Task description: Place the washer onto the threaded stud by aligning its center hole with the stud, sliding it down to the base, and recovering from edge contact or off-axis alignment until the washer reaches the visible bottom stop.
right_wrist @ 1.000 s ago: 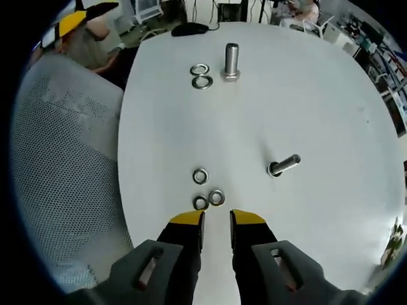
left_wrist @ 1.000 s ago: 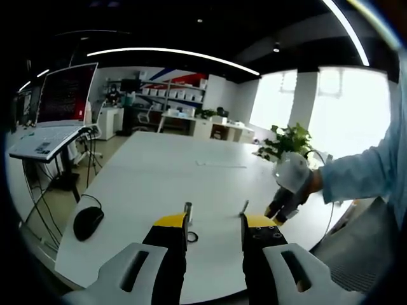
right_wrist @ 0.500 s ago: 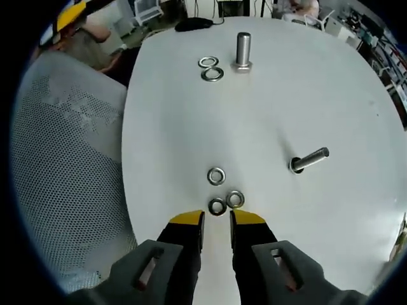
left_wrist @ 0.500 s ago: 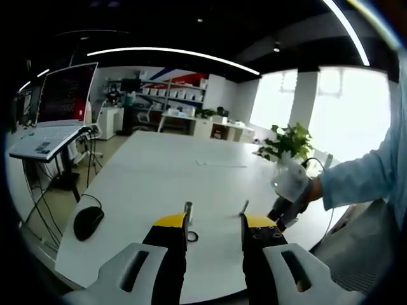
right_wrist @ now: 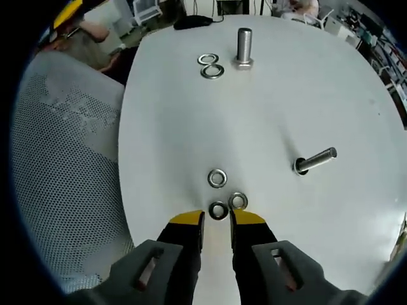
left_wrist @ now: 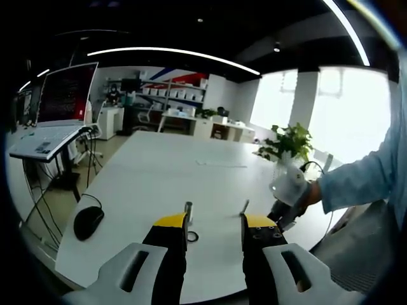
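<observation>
The right gripper, jaws slightly apart and empty, hovers over a washer at 12 o'clock of its tips. Judged best: straddle one rim, avoiding the neighbour washer; the stud stands far at 12.

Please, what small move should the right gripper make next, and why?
Probably ease the right gripper down and forward onto the nearest washer. Its jaws are open with nothing between them, and that washer lies flat on the table just ahead of the tips, beside another washer.
</observation>
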`<state>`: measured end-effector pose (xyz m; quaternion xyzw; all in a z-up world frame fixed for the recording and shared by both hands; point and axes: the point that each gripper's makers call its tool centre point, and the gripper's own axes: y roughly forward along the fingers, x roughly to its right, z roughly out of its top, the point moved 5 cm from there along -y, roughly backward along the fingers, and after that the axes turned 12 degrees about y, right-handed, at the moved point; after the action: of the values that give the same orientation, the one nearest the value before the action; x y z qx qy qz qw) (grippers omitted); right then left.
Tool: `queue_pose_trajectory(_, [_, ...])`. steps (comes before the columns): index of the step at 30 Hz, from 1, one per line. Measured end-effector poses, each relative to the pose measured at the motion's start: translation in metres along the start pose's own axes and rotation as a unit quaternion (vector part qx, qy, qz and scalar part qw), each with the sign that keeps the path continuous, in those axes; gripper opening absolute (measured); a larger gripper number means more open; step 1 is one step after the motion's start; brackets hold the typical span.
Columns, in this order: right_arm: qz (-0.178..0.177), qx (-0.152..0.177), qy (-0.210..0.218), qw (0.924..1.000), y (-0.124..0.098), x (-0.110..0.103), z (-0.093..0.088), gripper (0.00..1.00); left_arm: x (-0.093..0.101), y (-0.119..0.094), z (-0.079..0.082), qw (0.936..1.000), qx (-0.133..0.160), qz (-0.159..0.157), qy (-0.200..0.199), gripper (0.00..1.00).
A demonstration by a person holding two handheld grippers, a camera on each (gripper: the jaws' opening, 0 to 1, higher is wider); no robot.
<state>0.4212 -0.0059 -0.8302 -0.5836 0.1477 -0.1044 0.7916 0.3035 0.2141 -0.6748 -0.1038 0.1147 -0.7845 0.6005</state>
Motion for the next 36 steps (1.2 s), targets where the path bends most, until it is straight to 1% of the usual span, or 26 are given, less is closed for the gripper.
queue_pose_trajectory(5, [-0.023, -0.002, -0.033, 0.9992, 0.001, -0.001, 0.001, 0.16, 0.000, 0.000, 0.000, 1.0000, 0.000, 0.001, 0.000, 0.31])
queue_pose_trajectory(8, [-0.024, -0.001, -0.025, 0.9994, 0.001, 0.000, 0.001, 0.16, 0.000, 0.000, 0.000, 1.0000, 0.000, 0.001, 0.001, 0.31])
queue_pose_trajectory(14, [-0.025, 0.005, -0.022, 0.9994, 0.001, 0.001, 0.001, 0.14, 0.000, 0.000, 0.000, 1.0000, 0.000, 0.000, 0.001, 0.31])
queue_pose_trajectory(23, [-0.018, -0.006, -0.027, 0.9995, 0.000, 0.000, 0.000, 0.14, 0.000, -0.001, 0.001, 1.0000, 0.002, 0.002, 0.000, 0.31])
queue_pose_trajectory(28, [-0.013, -0.012, -0.036, 0.9992, -0.005, -0.001, 0.000, 0.14, 0.000, -0.001, 0.001, 1.0000, 0.004, 0.001, -0.002, 0.31])
queue_pose_trajectory(32, [-0.010, -0.010, -0.033, 0.9994, -0.011, 0.001, 0.004, 0.14, 0.000, -0.001, 0.001, 1.0000, 0.003, 0.000, -0.001, 0.31])
queue_pose_trajectory(36, [-0.011, -0.011, -0.040, 0.9991, -0.016, 0.004, 0.007, 0.14, 0.000, -0.001, 0.001, 1.0000, 0.004, 0.001, -0.001, 0.31])
